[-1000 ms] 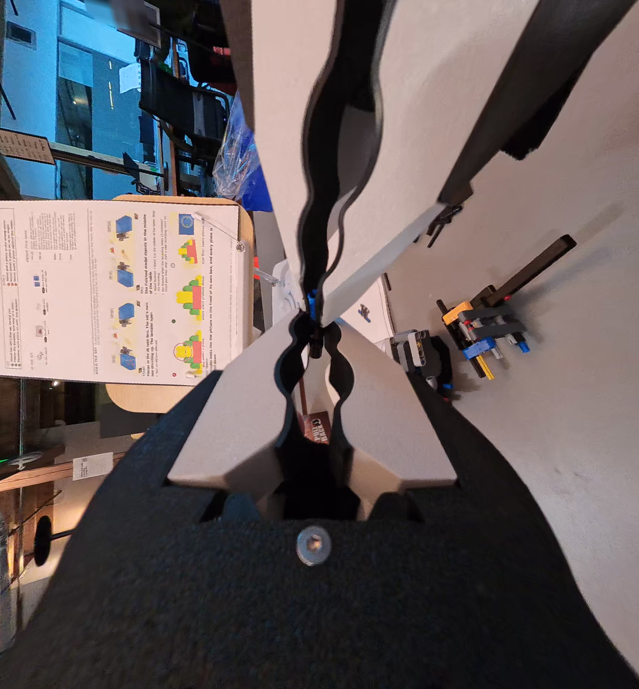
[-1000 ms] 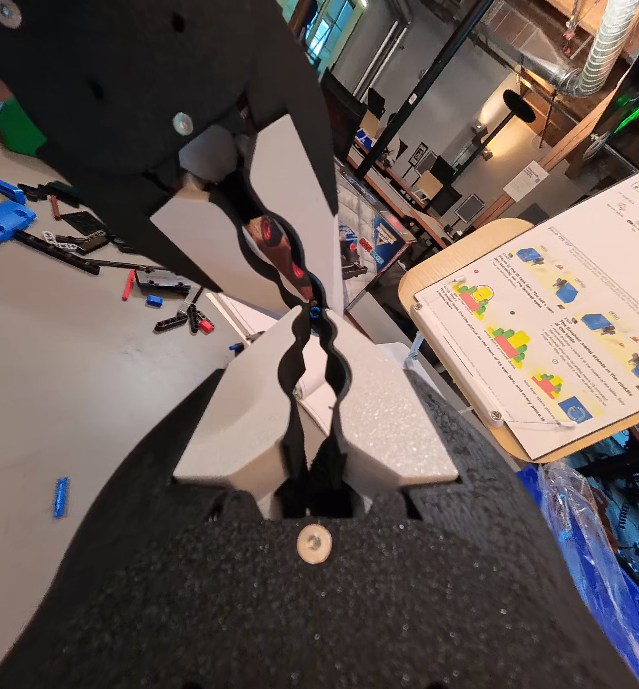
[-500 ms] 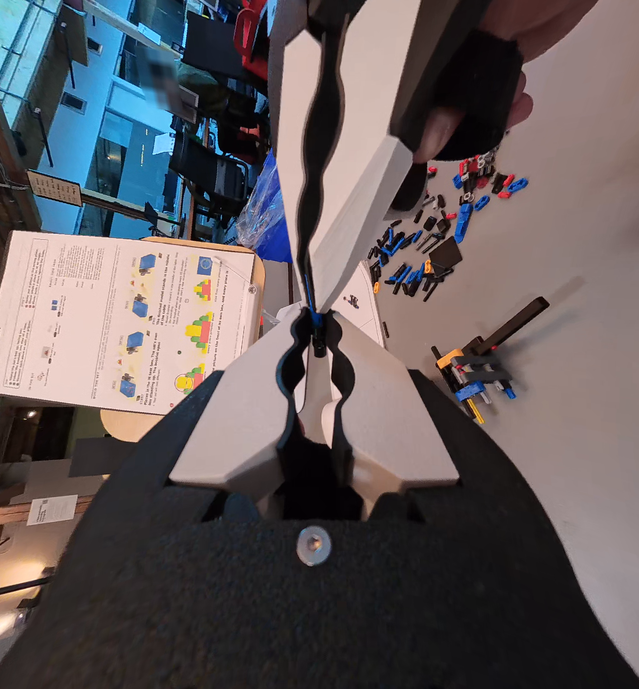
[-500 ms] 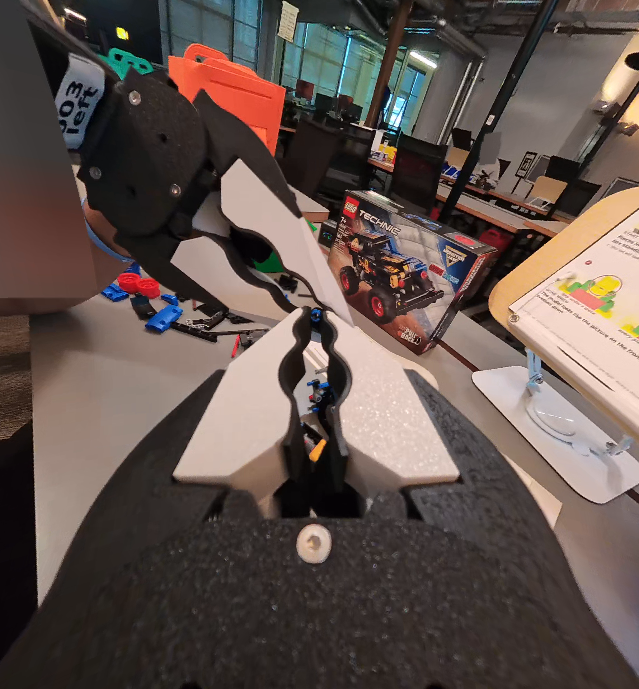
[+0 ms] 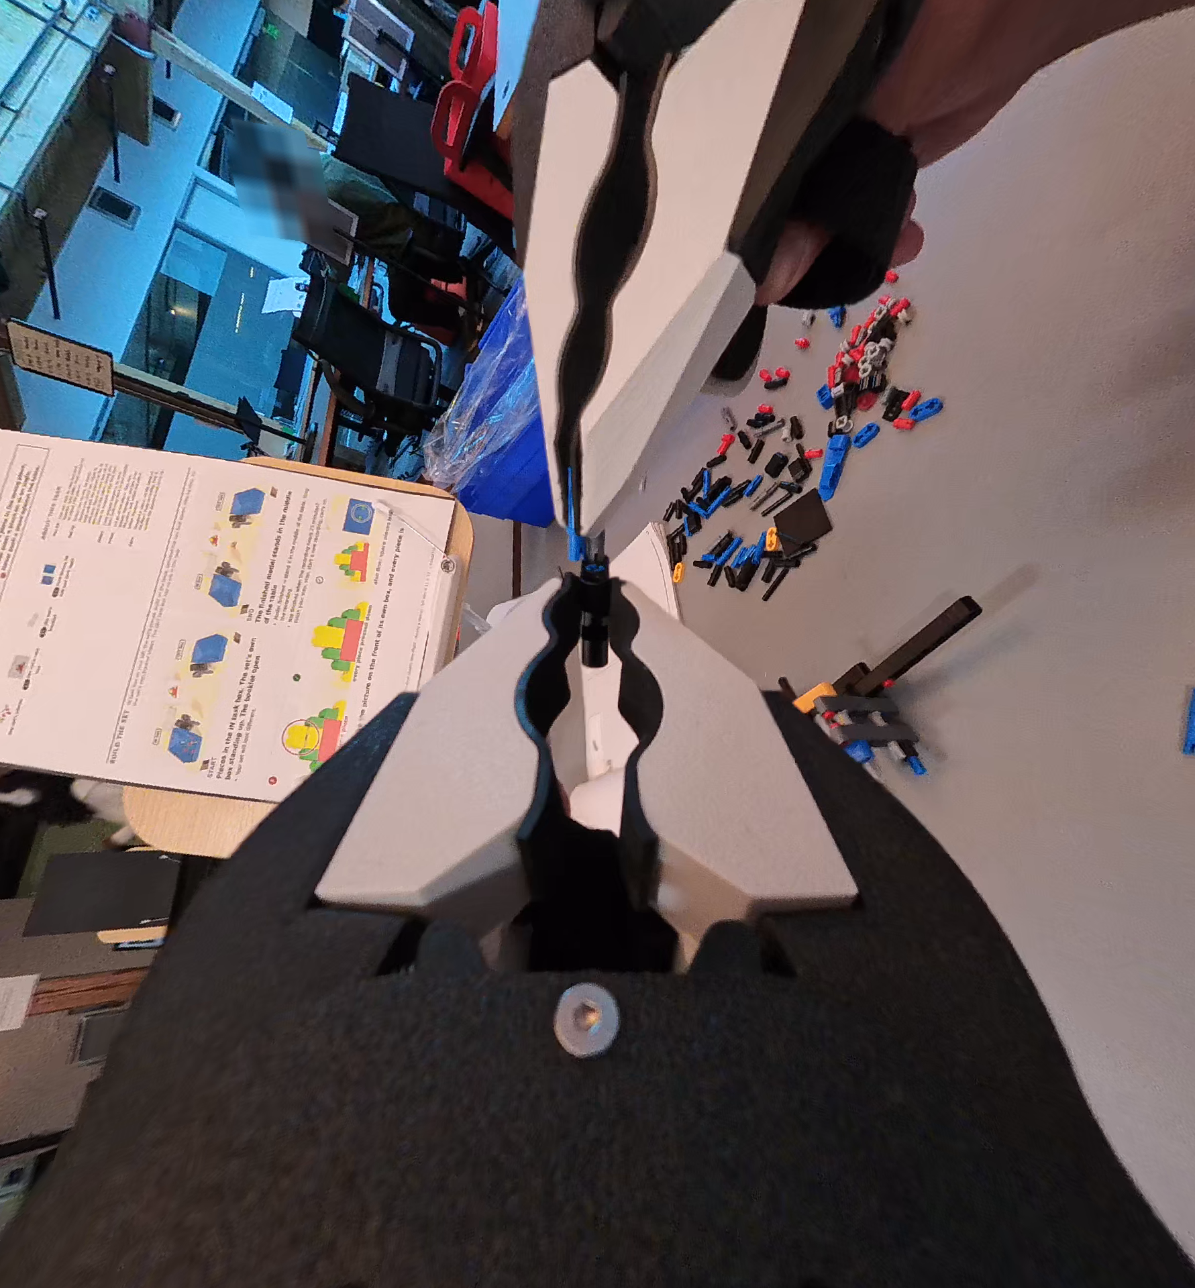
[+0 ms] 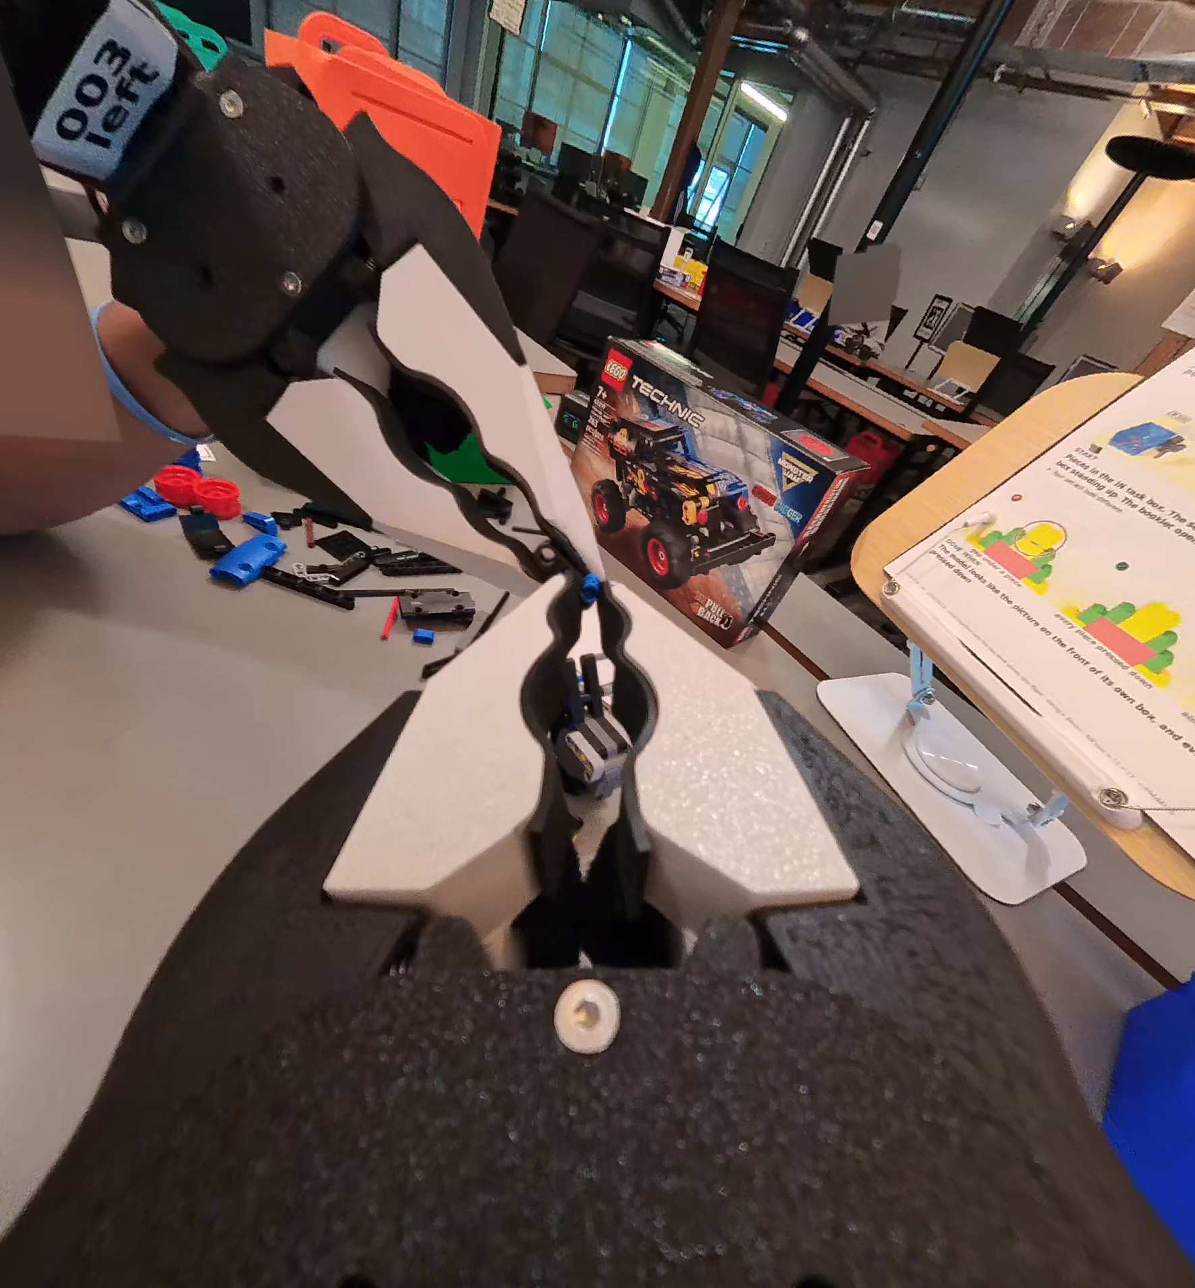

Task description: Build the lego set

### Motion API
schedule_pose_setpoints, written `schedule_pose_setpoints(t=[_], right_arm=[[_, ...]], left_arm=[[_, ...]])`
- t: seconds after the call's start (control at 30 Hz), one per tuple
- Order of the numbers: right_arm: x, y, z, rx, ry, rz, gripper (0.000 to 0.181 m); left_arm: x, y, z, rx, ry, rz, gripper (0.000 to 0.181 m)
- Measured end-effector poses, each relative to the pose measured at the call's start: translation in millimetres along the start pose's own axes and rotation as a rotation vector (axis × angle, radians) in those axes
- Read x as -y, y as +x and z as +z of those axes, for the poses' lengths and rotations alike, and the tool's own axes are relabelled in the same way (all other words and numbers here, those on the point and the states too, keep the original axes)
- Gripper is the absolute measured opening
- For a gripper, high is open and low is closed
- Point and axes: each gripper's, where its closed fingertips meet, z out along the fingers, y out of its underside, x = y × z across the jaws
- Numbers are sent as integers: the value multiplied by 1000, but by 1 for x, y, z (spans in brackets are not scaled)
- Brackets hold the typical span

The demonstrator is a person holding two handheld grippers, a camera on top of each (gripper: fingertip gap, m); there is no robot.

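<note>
Loose pieces (image 6: 343,557) lie scattered on the worktop (image 6: 162,732) left of the set's box (image 6: 706,502), with the instruction stand (image 6: 1040,627) at right.

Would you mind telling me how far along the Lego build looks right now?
Early. One small sub-assembly sits on the table. In hand: left gripper holds a black connector, right gripper a blue pin, tips meeting. Many loose pieces remain.
</note>
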Motion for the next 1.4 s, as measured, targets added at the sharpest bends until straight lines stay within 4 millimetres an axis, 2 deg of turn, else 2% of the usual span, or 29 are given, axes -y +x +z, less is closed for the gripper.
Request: schedule_pose_setpoints(t=[0.17, 0.3, 0.47, 0.57, 0.83, 1.03, 1.1, 1.17, 1.23, 1.4], right_arm=[[-2, 5, -1, 14, 31, 37, 3], [18, 4, -12, 72, 125, 109, 3], [3, 5, -5, 64, 75, 114, 3], [3, 2, -2, 92, 82, 135, 4], [15, 0, -13, 194, 163, 248, 3], [15, 6, -14, 225, 204, 330, 3], [19, 7, -18, 246, 228, 346, 3], [22, 7, -24, 294, 243, 376, 3], [23, 1, -28, 366, 251, 405, 3], [17, -8, -24, 411, 205, 389, 3]], left_arm=[[8, 0, -2, -114, 115, -208, 5], [-2, -3, 0, -116, 106, -228, 5], [11, -2, -4, -170, 193, -297, 6], [14, 0, -6, -224, 243, -362, 5], [33, -2, -13, -486, 510, -759, 5], [35, -8, -11, -583, 599, -965, 5], [36, -7, -11, -591, 600, -955, 5], [32, 2, -6, -546, 521, -850, 5], [38, 6, -9, -546, 508, -807, 5], [37, 13, -7, -544, 453, -772, 6]])
